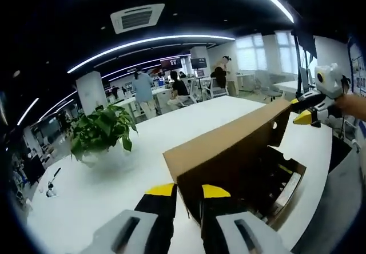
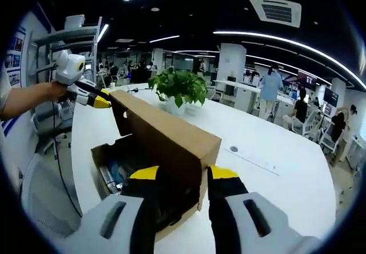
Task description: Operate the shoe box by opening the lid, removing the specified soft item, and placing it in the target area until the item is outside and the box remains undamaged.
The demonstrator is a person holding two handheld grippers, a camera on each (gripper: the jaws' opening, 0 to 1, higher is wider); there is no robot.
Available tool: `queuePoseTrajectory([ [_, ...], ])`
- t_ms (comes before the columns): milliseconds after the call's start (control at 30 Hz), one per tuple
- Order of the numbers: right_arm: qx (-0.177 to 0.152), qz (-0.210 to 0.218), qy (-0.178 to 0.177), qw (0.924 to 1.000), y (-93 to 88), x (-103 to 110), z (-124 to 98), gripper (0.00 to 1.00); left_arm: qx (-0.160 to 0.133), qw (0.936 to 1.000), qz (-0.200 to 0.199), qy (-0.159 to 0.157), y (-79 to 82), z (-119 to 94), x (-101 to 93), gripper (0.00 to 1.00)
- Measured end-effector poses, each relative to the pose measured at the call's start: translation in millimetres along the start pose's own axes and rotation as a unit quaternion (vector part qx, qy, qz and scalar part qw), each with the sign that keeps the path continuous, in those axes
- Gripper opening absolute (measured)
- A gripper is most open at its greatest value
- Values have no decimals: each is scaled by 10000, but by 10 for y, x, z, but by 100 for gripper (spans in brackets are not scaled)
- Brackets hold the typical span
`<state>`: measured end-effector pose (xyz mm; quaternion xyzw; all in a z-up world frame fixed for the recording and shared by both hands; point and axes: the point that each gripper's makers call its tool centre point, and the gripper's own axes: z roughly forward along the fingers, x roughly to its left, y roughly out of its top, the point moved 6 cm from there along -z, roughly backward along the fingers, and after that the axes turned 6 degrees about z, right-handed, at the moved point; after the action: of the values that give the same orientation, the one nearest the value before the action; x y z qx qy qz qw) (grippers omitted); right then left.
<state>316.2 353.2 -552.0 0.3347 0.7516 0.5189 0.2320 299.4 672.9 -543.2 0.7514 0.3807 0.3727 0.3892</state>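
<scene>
A brown cardboard shoe box [image 1: 286, 194] lies open on the white table [image 1: 103, 191], its lid [image 1: 229, 151] swung up on edge. My left gripper [image 1: 187, 191] has its yellow-tipped jaws closed around the lid's near corner. At the lid's far corner, my right gripper [image 1: 300, 110] grips the other end. In the right gripper view, the right gripper [image 2: 184, 174] straddles the near end of the lid [image 2: 166, 134], and the left gripper [image 2: 102, 100] pinches the far corner. Dark contents [image 2: 117, 171] lie inside the box [image 2: 106, 151]; the soft item cannot be made out.
A potted green plant [image 1: 103, 129] [image 2: 180, 87] stands on the table beyond the box. A small round disc [image 2: 233, 149] and a pen-like object [image 1: 52, 179] lie on the tabletop. A grey chair [image 2: 40, 199] sits by the table edge. People stand at far desks.
</scene>
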Motion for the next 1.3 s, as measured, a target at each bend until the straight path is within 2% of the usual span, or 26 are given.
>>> queuePoseTrajectory([
  [133,-97,179,-147,9997,31,-87,34,19,-38,9999,-93,117,27,41,50,10],
  [233,-128,134,-220,9996,48,-146,63,15,-42,9996,-141,223,39,71,96,6],
  [567,-185,140,-441,9988,104,-298,140,3,-7,9988,-188,445,80,192,175,3],
  [633,-197,200,-433,9987,108,-316,156,3,105,9988,-171,435,60,229,162,3],
  [733,-223,159,-450,9986,109,-324,172,3,119,9985,-89,536,70,263,180,3],
  [900,-241,126,-493,9984,113,-356,186,3,96,9982,-268,534,85,274,196,2],
  [1033,-260,166,-613,9976,39,-391,183,16,106,9982,-215,559,104,308,200,2],
  [1167,-129,335,-611,9975,-128,-399,173,14,95,9982,-231,550,114,350,232,2],
  [1300,38,316,-657,9973,-331,-385,198,13,89,9982,-228,546,129,398,257,2],
])
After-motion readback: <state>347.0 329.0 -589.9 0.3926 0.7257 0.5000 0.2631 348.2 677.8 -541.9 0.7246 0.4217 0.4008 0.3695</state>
